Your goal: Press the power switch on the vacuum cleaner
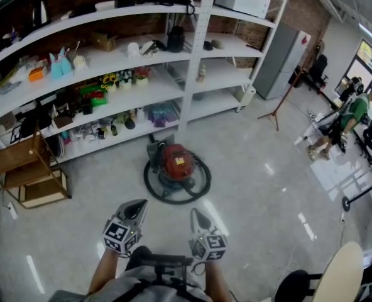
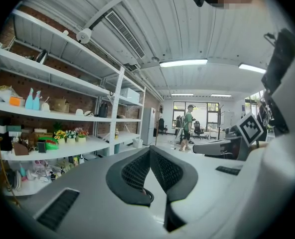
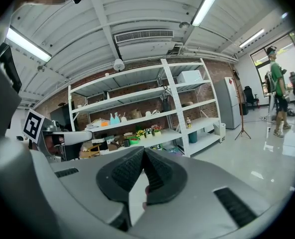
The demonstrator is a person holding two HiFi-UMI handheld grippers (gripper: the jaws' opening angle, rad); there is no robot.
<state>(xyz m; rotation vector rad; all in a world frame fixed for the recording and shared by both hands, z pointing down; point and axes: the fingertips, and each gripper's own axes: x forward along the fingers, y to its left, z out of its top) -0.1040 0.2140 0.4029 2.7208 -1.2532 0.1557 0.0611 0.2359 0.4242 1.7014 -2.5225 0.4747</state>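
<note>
The vacuum cleaner [image 1: 175, 163] stands on the floor in front of the shelves, a red-topped canister ringed by its black hose. Both grippers hover low in the head view, well short of it and apart from it. My left gripper [image 1: 138, 207] is shut with nothing in it, its black pads meeting at the tips [image 2: 150, 151]. My right gripper [image 1: 195, 214] is likewise shut and empty, pads closed together [image 3: 143, 151]. Both gripper views look out level across the room, so neither one shows the vacuum. Its power switch is too small to make out.
White shelving [image 1: 192, 61] full of small items runs behind the vacuum. A wooden rack [image 1: 24, 168] stands at the left, a tall stand [image 1: 280, 106] and a grey cabinet [image 1: 285, 58] at the right. A person [image 1: 349, 115] is at the far right, a round seat [image 1: 343, 272] bottom right.
</note>
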